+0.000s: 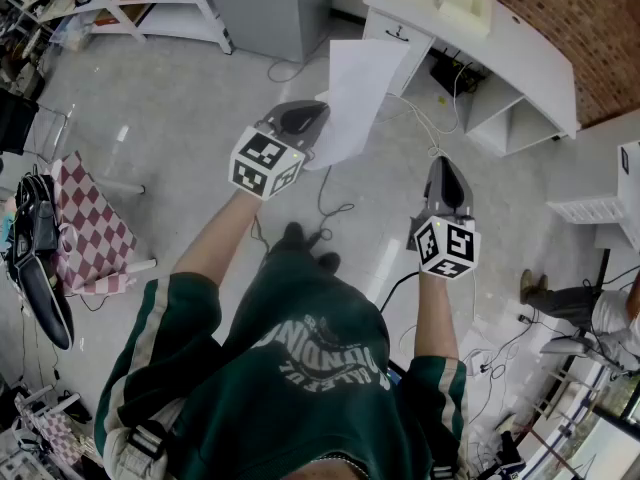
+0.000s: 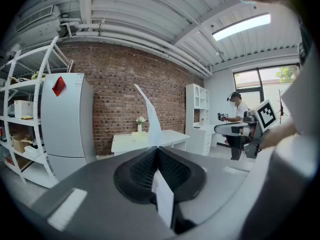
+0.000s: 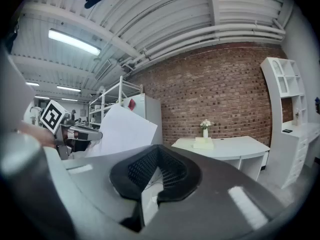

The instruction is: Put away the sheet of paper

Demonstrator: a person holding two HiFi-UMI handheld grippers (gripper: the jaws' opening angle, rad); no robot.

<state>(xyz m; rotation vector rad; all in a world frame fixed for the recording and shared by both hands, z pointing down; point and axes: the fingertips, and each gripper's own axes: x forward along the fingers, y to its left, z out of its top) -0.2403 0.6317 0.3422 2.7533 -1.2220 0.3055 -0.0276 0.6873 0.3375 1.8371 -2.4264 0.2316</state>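
A white sheet of paper (image 1: pixel 357 88) hangs in the air in front of me, pinched at its near lower edge by my left gripper (image 1: pixel 316 111), which is shut on it. In the left gripper view the paper (image 2: pixel 150 119) rises edge-on from between the closed jaws of the left gripper (image 2: pixel 157 149). My right gripper (image 1: pixel 444 165) hovers lower and to the right, apart from the sheet, shut with nothing in it. From the right gripper view the paper (image 3: pixel 121 130) shows at the left, beyond the right gripper (image 3: pixel 158 148).
A white desk (image 1: pixel 470 38) with a small box and a flower vase stands ahead by the brick wall. A grey cabinet (image 1: pixel 270 3) and white shelving (image 1: pixel 150 3) stand at the far left. A chair with checkered cloth (image 1: pixel 90 228) is at my left. Cables (image 1: pixel 335 213) lie on the floor.
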